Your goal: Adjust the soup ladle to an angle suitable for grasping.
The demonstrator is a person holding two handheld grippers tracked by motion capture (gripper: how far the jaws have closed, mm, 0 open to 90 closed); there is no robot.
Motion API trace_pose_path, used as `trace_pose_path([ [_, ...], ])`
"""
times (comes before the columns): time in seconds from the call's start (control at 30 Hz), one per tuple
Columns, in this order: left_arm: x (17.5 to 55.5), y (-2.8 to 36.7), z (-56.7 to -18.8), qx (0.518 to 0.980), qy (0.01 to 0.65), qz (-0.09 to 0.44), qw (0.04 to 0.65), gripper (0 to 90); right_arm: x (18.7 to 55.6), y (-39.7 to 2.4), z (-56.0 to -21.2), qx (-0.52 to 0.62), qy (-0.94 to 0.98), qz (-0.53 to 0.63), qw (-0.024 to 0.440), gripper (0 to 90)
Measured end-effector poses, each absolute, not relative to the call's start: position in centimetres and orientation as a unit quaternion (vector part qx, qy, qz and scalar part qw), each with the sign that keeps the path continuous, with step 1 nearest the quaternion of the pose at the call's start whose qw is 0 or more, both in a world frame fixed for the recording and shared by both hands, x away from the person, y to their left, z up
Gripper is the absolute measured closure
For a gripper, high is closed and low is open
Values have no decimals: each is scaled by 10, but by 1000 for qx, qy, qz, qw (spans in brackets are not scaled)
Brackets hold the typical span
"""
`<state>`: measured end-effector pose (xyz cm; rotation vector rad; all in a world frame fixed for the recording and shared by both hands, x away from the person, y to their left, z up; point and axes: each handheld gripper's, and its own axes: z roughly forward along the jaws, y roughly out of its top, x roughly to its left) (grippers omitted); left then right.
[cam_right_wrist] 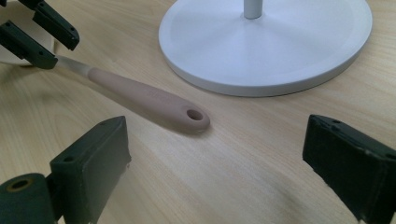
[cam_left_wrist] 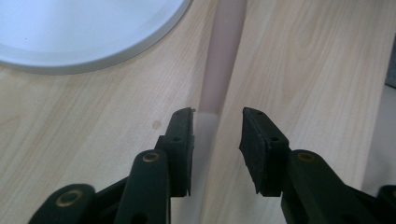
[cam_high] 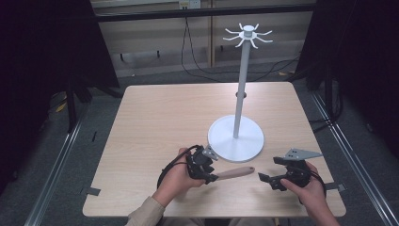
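In front of you the light wood counter [cam_high: 155, 117] carries 1 white stand [cam_high: 241, 89]. Take that stand as your landmark: its round flat base [cam_high: 235, 141] sits on the counter's near half, right of centre, and its thin pole [cam_high: 242, 84] rises straight from the middle of the base. At the pole's top, curved hooks [cam_high: 248, 36] fan outward. Beyond the stand, past the counter's far edge, you see grey floor [cam_high: 155, 77] and black cables [cam_high: 197, 70] trailing across it. Left of the stand, off the counter, a metal rail [cam_high: 56, 165] runs along the floor; a matching rail [cam_high: 348, 155] lies to its right.
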<state>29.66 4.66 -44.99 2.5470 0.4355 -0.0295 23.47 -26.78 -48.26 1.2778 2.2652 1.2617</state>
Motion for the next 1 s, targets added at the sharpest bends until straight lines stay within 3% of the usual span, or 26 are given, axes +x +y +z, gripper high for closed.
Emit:
trace_pose_path([
  [0.53, 304, 28, -458, 963, 137, -13, 233, 592, 235, -269, -483, 439, 778, 433, 123, 71],
  [1.0, 304, 24, -470, 973, 121, -21, 196, 719, 235, -269, -483, 441, 777, 432, 123, 71],
])
